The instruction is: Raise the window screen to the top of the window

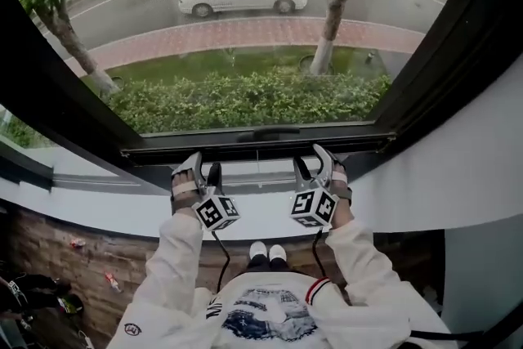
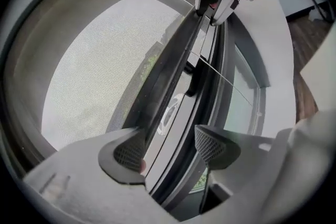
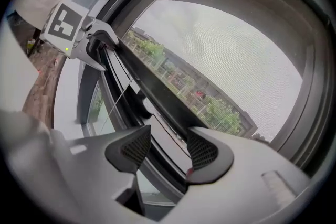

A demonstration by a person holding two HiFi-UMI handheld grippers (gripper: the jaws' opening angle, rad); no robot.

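Plainly, everything turns on how the bottom rail (image 1: 245, 145) of the window screen (image 1: 245, 29) lies against the 2 tools. The rail sits low, at the foot of the window, so the whole lift is yet to be done. The mesh covers the opening ahead of and above both tools. The rail's long axis runs sideways, from one tool across to the other, and the lift has to go at right angles to that, straight up the frame.

The left tool (image 1: 203, 169) and the right tool (image 1: 313, 163) stand side by side at the rail, 1 on each side of the small handle (image 1: 265, 131) at its middle. Neither is nearer to it than the other.

In the left gripper view the left tool (image 2: 169, 149) is spread, with the rail (image 2: 178, 60) passing between its 2 pads. The pad (image 2: 128, 152) on the mesh side seems to touch the rail's edge, while the other stands apart from it. The right gripper view shows the mirror of this: the right tool (image 3: 168, 148) is spread astride the rail (image 3: 157, 92), pinching nothing.

Since the tools sit at matching places along the rail, an even upward push from both should, I judge, keep it level. A lead from 1 side would likely tilt the rail and jam it in the frame.
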